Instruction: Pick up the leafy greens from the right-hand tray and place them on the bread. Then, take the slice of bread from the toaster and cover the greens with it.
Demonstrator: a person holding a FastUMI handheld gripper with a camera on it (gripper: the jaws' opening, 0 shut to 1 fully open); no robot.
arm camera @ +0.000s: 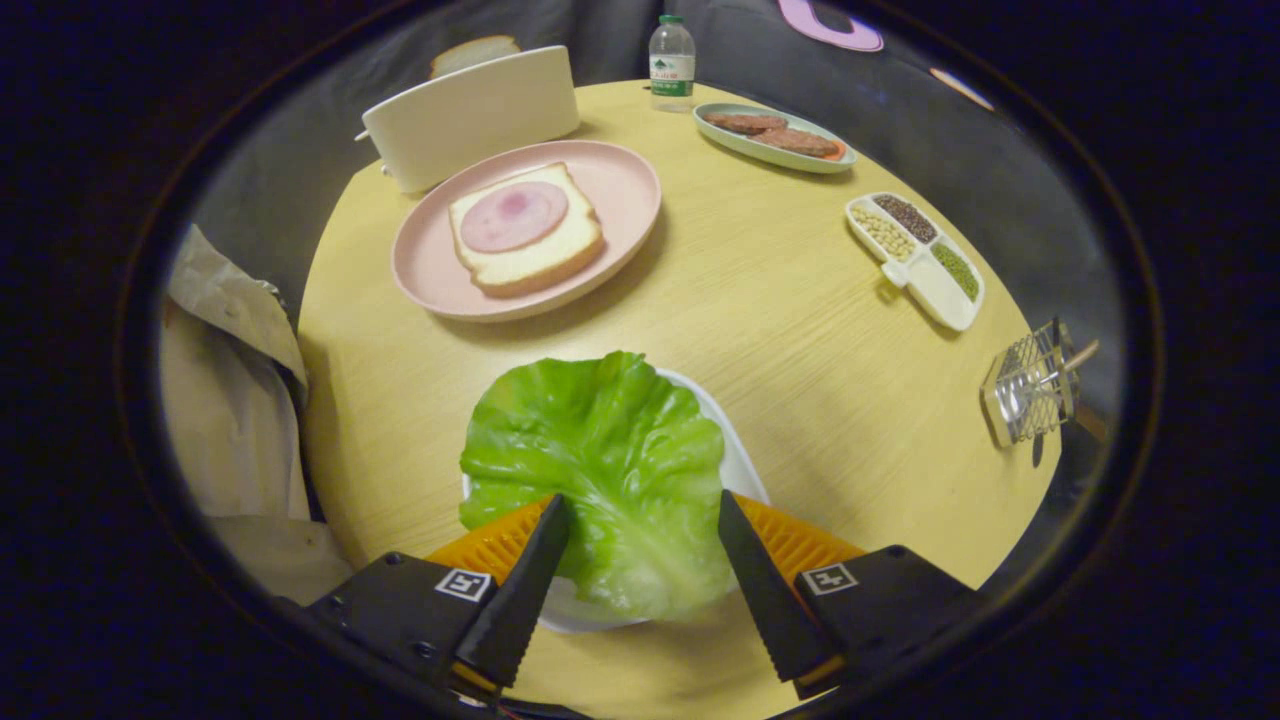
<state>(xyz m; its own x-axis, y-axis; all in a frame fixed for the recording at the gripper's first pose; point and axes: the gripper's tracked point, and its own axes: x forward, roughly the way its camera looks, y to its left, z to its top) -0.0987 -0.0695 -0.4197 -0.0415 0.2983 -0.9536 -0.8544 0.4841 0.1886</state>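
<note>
A green lettuce leaf (590,450) lies on a white tray (742,462) just in front of me. My gripper (640,498) is open, its two black fingers straddling the near end of the leaf. Their tips rest at the leaf's sides, and I see no pinch. Beyond the leaf, a pink plate (620,180) holds a slice of bread (530,258) topped with a round of ham (513,215). Behind the plate stands a white toaster (470,115) with a second bread slice (475,52) sticking out of its top.
At the back of the round wooden table (780,330) are a water bottle (671,62) and a pale green tray of patties (745,142). A compartment dish of beans (940,290) and a wire rack (1030,385) sit to the right. Crumpled paper (230,400) lies off the left edge.
</note>
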